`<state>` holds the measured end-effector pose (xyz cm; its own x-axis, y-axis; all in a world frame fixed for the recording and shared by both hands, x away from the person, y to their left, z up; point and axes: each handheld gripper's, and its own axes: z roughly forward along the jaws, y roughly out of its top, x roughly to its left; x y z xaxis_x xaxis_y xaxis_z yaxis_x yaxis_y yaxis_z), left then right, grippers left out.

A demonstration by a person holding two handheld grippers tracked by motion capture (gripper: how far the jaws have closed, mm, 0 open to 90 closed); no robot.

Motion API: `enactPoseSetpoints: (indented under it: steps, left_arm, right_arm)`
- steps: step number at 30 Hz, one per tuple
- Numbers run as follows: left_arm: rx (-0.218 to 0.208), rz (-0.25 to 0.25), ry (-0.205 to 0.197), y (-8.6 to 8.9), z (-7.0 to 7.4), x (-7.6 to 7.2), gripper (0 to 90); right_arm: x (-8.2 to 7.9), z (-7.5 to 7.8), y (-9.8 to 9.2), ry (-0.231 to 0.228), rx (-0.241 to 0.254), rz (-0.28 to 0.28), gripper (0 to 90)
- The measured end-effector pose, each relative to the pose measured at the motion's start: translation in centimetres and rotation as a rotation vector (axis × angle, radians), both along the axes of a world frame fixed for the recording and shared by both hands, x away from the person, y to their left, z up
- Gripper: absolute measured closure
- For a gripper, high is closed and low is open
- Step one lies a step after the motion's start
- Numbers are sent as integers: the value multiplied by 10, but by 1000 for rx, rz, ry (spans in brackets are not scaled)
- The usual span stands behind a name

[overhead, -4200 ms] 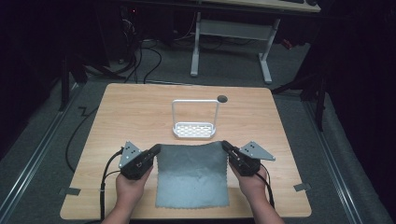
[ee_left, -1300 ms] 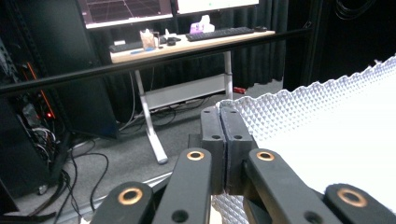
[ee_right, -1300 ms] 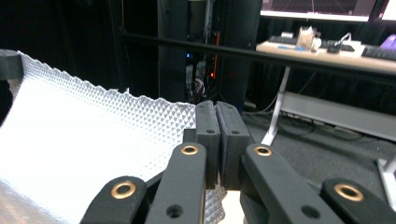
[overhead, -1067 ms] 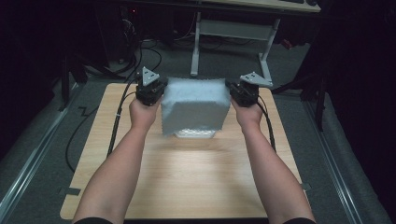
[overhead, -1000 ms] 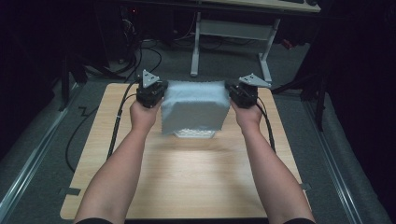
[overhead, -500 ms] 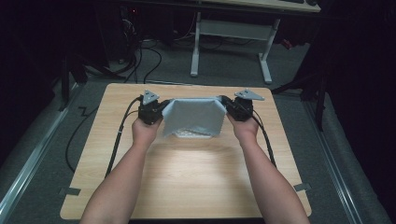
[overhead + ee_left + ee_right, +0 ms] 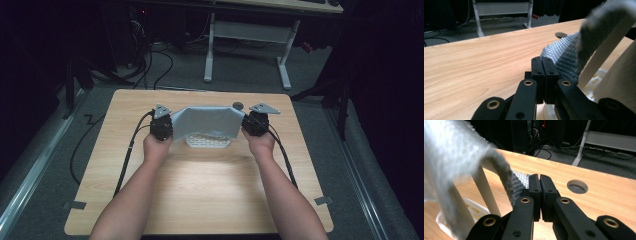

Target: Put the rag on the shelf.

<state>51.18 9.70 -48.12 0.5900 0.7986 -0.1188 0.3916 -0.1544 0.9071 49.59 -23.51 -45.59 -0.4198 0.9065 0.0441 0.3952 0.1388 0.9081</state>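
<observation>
A grey waffle-weave towel (image 7: 207, 122) hangs stretched between my two grippers, draped over the top bar of a white rack (image 7: 207, 143) at the far middle of the table. My left gripper (image 7: 167, 128) is shut on the towel's left corner, and my right gripper (image 7: 245, 125) is shut on its right corner. In the left gripper view the jaws (image 7: 541, 58) meet with towel (image 7: 564, 57) bunched beside them and a rack post (image 7: 604, 52) behind. The right gripper view has the jaws (image 7: 537, 176) pressed together, with towel (image 7: 454, 152) sagging over a rack post (image 7: 486, 192).
The wooden table (image 7: 200, 190) carries a round cable hole (image 7: 237, 105) just behind the rack. Cables trail from both grippers over the table edges. A white desk frame (image 7: 247, 35) stands on the floor beyond.
Both hands have come down with the towel, from held high above the rack to low over it. The towel now sags across the rack's bar. It lay flat near the front edge earlier.
</observation>
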Motion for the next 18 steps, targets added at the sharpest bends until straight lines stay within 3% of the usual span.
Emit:
enactPoseSetpoints:
  steps: [6,18]
  left_arm:
    - [6,-1,12,1,-5,-2,896]
    - [-6,10,23,5,-7,-6,861]
  right_arm:
    - [-1,-10,-1,30,4,-7,886]
    - [-2,-13,2,28,-10,-12,866]
